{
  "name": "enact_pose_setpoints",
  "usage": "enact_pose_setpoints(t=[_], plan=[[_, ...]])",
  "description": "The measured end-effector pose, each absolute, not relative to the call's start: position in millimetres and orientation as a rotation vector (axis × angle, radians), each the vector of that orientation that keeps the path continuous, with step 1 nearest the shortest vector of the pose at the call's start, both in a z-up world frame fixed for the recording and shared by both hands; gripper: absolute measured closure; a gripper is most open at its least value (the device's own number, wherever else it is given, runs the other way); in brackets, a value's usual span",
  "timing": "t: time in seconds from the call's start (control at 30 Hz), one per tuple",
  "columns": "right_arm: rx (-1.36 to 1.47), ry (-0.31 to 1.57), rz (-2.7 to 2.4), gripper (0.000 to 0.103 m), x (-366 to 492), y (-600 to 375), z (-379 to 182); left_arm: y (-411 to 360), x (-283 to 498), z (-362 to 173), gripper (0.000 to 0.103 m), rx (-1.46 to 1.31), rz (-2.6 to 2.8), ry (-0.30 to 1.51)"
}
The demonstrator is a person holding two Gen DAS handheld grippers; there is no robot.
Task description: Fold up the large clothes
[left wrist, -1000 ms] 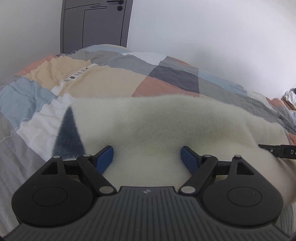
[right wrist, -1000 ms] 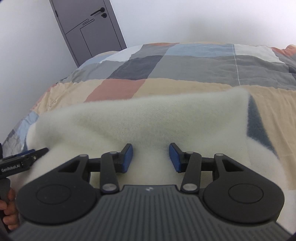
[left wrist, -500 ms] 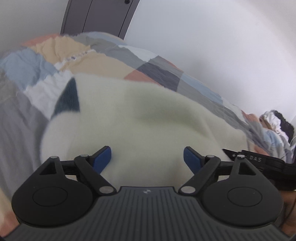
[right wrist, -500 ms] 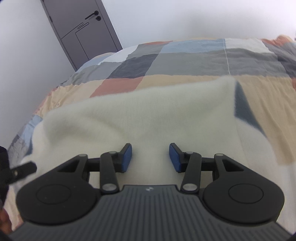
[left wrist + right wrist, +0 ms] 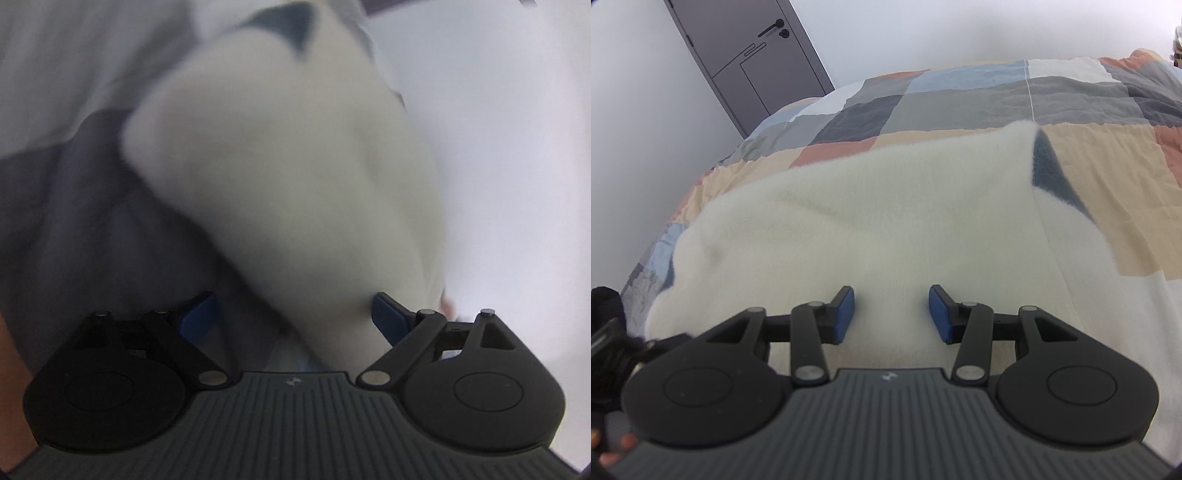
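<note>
While the cream fleece garment (image 5: 871, 229) is lying spread across the patchwork bed cover (image 5: 979, 107), the fold is judged to be at the stage of taking a new hold on the cloth, with at least one fold line still to be made. In the right wrist view the garment is running with its long axis from left to right across the bed, and its far right corner, with the dark triangular patch (image 5: 1047, 170), is pointing away toward the far edge of the bed. The right hand-held gripper (image 5: 892, 314) is hovering over the near part of the fleece with its jaws partly apart and nothing visibly pinched between them. The left hand-held gripper (image 5: 295, 319) is standing wide open; the blurred fleece is passing between its pads, touching the right pad, but no pinch is showing. The next move is judged to call for both jaws closing on a garment edge, then for carrying that edge across evenly, keeping the thick pile from bunching.
</note>
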State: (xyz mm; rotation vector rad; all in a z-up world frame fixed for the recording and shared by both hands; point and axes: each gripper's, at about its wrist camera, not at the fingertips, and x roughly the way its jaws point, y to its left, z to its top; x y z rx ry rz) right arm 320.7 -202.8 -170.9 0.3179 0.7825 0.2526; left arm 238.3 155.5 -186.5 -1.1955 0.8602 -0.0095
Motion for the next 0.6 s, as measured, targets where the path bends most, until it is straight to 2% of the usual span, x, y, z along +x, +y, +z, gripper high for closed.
enact_pose_setpoints(t=[0.27, 0.37, 0.43, 0.53, 0.6], plan=[[0.342, 0.779, 0.243, 0.054, 319.0, -202.3, -173.3, 170.2, 247.9, -199.0, 0.012, -1.392, 0.031, 0.736], [0.348, 0.769, 0.235, 0.053, 317.1, -201.3, -171.1, 170.1, 256.7, -199.1, 0.025, -1.35, 0.065, 0.745], [0.362, 0.758, 0.246, 0.053, 315.0, -202.2, -167.8, 164.9, 258.4, -195.1, 0.04, -1.283, 0.078, 0.761], [0.404, 0.731, 0.287, 0.052, 308.8, -202.7, -160.6, 166.1, 254.4, -185.4, 0.054, -1.237, 0.079, 0.753], [0.442, 0.725, 0.341, 0.052, 304.7, -199.9, -155.6, 162.3, 253.7, -177.6, 0.059, -1.197, 0.077, 0.748]])
